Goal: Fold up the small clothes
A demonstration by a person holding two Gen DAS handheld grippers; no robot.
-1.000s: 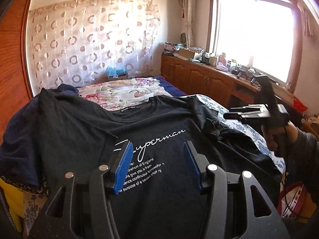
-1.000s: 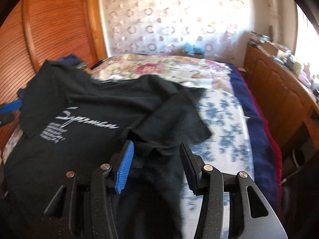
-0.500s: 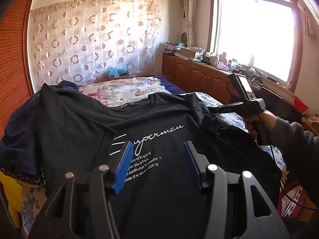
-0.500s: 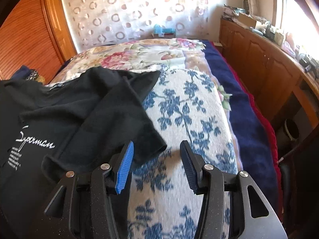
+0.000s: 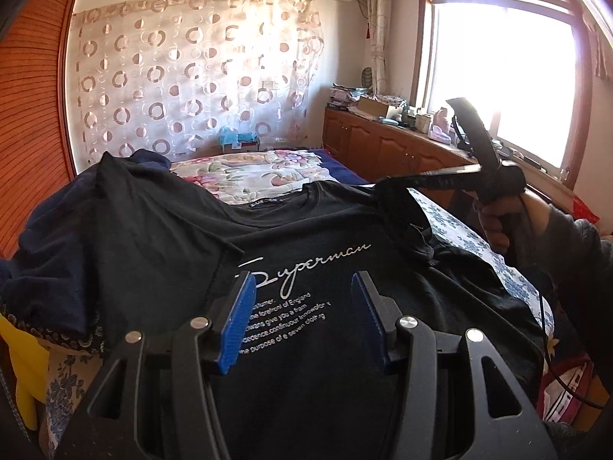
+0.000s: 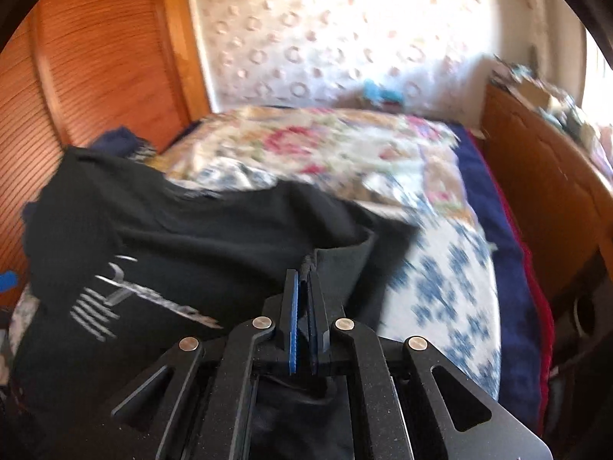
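Black t-shirt [image 5: 306, 268] lies flat on bed [image 6: 452, 268], print up. Right gripper [image 6: 305, 268] pinched tight on sleeve edge [image 6: 345, 264], at 2 o'clock of print. Left gripper [image 5: 302, 299] wide apart, holds nothing, above print. Risk: thin pinch slips, sleeve drops; shirt drags, bunches up.

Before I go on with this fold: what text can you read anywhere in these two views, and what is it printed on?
"Superman": white script on the black T-shirt chest.
"...forefront of England", "...give you a fram", "...continuour innowofor", "...purpose of e seven cloth..": small lines below, partly hidden by the left hand-held gripper.
Neck label: too small to read.
Right wrist view: print blurred.
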